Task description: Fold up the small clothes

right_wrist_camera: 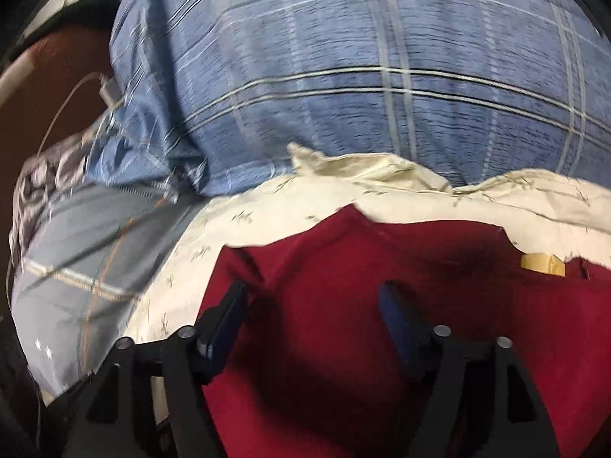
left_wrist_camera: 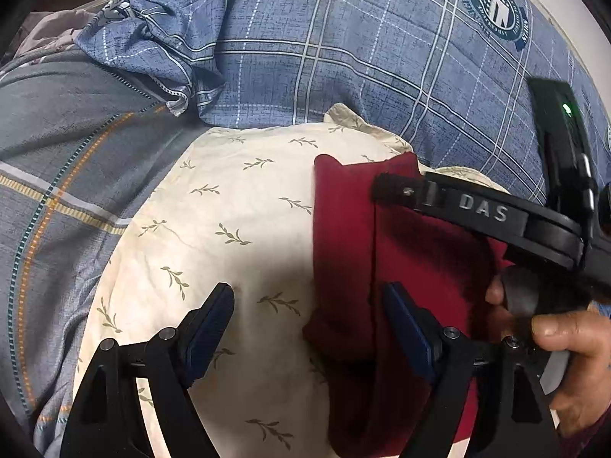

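Note:
A dark red garment (left_wrist_camera: 343, 244) lies partly folded on a cream leaf-print pillow (left_wrist_camera: 229, 221). My left gripper (left_wrist_camera: 309, 297) is open and empty just above the garment's left edge, one finger over the pillow, the other over the red cloth. The right gripper's black body (left_wrist_camera: 485, 210) reaches in from the right above the garment, held by a hand (left_wrist_camera: 565, 347). In the blurred right wrist view my right gripper (right_wrist_camera: 313, 297) is open over the red garment (right_wrist_camera: 382, 267), which shows a tan label (right_wrist_camera: 542, 265) at its far right edge.
A blue plaid quilt (left_wrist_camera: 343, 38) is bunched behind the pillow. A grey striped sheet (left_wrist_camera: 57, 191) lies to the left. A white cable and charger (right_wrist_camera: 107, 91) sit at the far left by the bed's edge.

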`<state>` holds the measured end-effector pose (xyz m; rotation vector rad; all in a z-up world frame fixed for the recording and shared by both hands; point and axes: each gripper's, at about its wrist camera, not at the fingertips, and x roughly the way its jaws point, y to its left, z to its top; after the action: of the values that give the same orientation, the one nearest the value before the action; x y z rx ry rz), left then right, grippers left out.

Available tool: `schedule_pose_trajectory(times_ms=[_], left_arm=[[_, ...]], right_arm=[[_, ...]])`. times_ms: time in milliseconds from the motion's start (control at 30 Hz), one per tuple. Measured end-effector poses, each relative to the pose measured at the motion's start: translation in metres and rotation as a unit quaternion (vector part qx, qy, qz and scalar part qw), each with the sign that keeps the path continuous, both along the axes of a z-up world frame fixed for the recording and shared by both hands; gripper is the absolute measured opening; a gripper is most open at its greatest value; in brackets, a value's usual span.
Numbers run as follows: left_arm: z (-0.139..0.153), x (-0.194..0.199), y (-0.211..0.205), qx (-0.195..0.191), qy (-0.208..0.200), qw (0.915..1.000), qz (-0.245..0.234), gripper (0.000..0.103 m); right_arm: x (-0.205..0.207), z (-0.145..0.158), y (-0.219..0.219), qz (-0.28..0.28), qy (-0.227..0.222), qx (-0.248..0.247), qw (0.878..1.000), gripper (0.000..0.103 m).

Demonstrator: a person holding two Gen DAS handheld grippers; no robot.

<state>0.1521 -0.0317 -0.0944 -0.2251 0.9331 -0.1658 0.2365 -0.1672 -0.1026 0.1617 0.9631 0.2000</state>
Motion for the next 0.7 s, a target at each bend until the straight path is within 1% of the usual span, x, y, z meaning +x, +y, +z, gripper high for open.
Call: schedule_pose_trajectory(times_ms=[100, 233, 300, 433, 533, 667, 700], left_arm=[[-0.001, 0.001, 0.000, 0.000, 0.002, 1.0000, -0.001, 0.081], [-0.002, 0.003, -0.001, -0.003, 0.006, 1.0000, -0.001, 0.081], [-0.002, 0.003, -0.001, -0.003, 0.007, 1.0000, -0.001, 0.081], [-0.003, 0.003, -0.001, -0.004, 0.008, 1.0000, -0.002, 0.081], [-0.002, 0.002, 0.002, -0.008, 0.011, 0.9999, -0.006, 0.081], [-0.003, 0.002, 0.007, -0.023, 0.018, 0.9996, -0.007, 0.081], [-0.003, 0.002, 0.007, -0.024, 0.019, 0.9995, -0.007, 0.081]], right_arm=[[0.003, -0.007, 0.000, -0.009, 0.012, 0.010, 1.000, 0.083], [-0.004, -0.013, -0.001, -0.012, -0.009, 0.021, 1.000, 0.084], [-0.005, -0.012, -0.001, -0.009, -0.009, 0.017, 1.000, 0.084], [0.002, -0.007, 0.000, -0.010, 0.013, 0.013, 1.000, 0.084], [0.010, -0.006, 0.006, -0.007, 0.031, 0.005, 0.999, 0.089], [0.024, -0.004, 0.024, 0.007, 0.056, -0.030, 0.998, 0.092], [0.028, -0.004, 0.030, 0.015, 0.061, -0.038, 0.997, 0.095]])
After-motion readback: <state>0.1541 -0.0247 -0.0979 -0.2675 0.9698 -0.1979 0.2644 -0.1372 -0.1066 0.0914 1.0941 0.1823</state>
